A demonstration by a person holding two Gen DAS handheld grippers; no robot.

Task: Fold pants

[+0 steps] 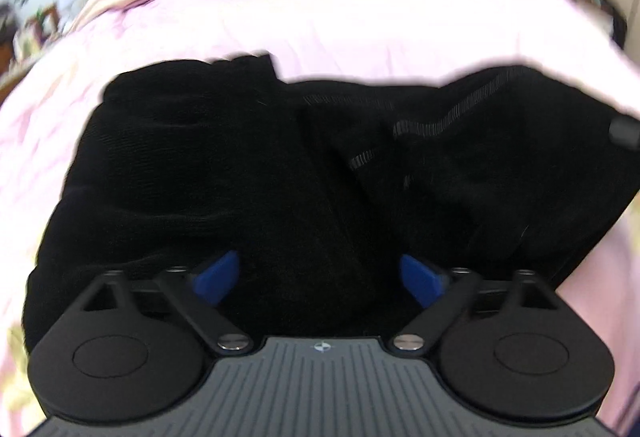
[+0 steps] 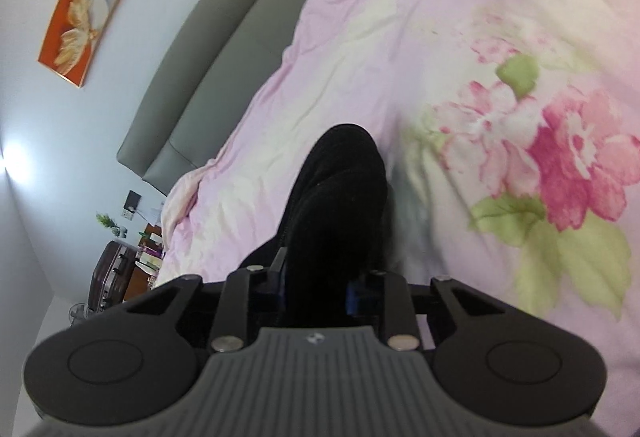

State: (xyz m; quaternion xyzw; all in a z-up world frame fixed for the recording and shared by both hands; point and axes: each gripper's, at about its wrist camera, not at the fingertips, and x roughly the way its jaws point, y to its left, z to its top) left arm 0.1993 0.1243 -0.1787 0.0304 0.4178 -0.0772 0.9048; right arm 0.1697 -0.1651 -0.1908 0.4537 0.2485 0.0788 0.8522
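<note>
my right gripper is clenched on a fold of the black pants, which rises toward twelve o'clock. my left gripper gapes wide above the pants on the pink bedspread.

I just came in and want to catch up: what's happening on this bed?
A person with a gripper in each hand is folding black pants on a bed with a pink floral sheet. The right gripper is clamped on a bunched part of the pants. The left gripper is open over the cloth, gripping nothing. The pants lie crumpled, not yet neatly folded.
</note>
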